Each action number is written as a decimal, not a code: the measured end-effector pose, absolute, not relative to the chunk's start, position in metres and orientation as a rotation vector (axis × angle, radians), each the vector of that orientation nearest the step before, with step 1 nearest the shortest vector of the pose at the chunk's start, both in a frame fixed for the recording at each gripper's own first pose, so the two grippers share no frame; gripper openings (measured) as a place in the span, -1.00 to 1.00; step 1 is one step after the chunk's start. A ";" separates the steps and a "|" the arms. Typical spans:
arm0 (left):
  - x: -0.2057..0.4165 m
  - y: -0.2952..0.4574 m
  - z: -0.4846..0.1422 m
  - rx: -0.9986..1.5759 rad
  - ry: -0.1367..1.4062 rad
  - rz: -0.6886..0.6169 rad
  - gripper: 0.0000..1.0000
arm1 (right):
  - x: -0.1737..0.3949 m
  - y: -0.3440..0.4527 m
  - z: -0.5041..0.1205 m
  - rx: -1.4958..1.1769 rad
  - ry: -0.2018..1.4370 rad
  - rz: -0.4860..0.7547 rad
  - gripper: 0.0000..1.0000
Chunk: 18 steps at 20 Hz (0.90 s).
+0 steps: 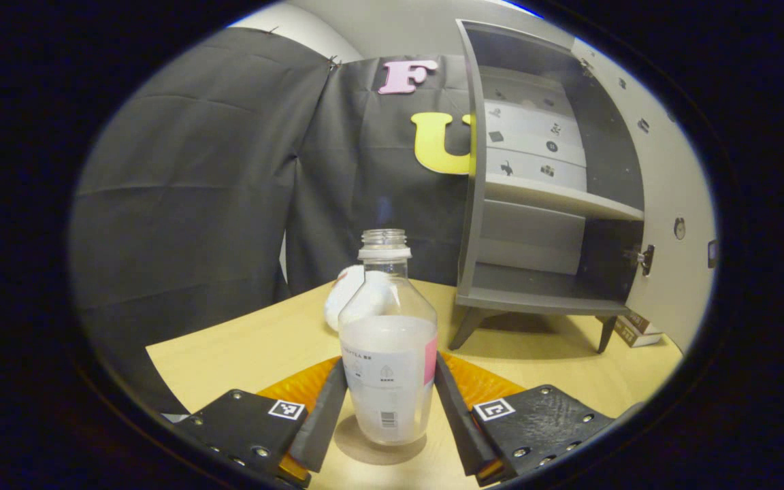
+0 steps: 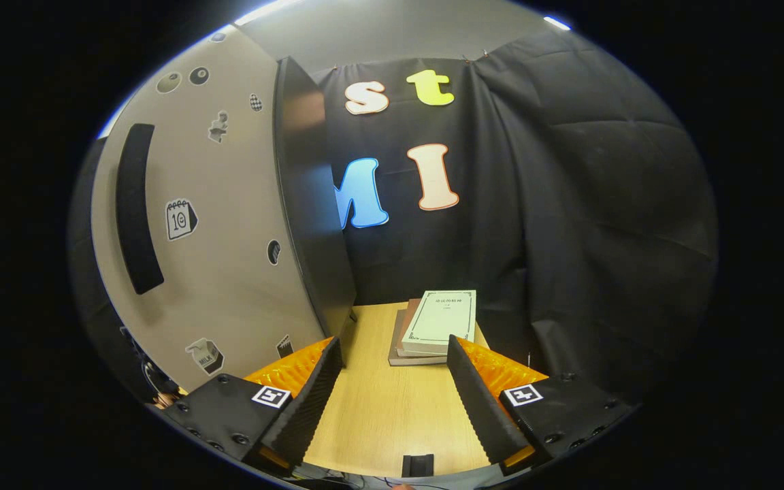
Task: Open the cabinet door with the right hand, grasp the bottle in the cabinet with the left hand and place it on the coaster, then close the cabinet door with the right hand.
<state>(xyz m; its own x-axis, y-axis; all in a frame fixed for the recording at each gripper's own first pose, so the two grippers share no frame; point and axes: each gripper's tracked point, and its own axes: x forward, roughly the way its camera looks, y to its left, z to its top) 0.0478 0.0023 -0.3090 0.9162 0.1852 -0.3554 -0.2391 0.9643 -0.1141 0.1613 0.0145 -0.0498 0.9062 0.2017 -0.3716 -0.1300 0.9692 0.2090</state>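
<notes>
Left gripper view: the left gripper [image 1: 389, 408] grips the bottle [image 1: 388, 354] between both fingers, upright on the table [image 1: 242, 347]. The cabinet [image 1: 542, 204] stands far right, its door [image 1: 664, 204] open.

Right gripper view: the right gripper [image 2: 392, 388] is spread, holding nothing, beside the door [image 2: 215, 224]; books [image 2: 436, 327] lie beyond.

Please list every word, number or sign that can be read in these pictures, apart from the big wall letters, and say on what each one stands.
"10": on the calendar sticker on the cabinet door.
"MILK": on the carton sticker on the same door.
Too small to read: the title on the book.
Too blurred to read: the print on the label of the bottle.
</notes>
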 end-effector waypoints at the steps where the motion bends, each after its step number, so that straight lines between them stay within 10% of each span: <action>1: 0.047 0.002 -0.314 -0.150 0.356 0.219 0.45 | 0.162 0.013 -0.051 0.193 0.406 0.171 0.96; 18: 0.031 -0.013 -0.340 -0.085 0.412 0.241 0.59 | 0.167 0.019 -0.060 0.192 0.434 0.173 0.96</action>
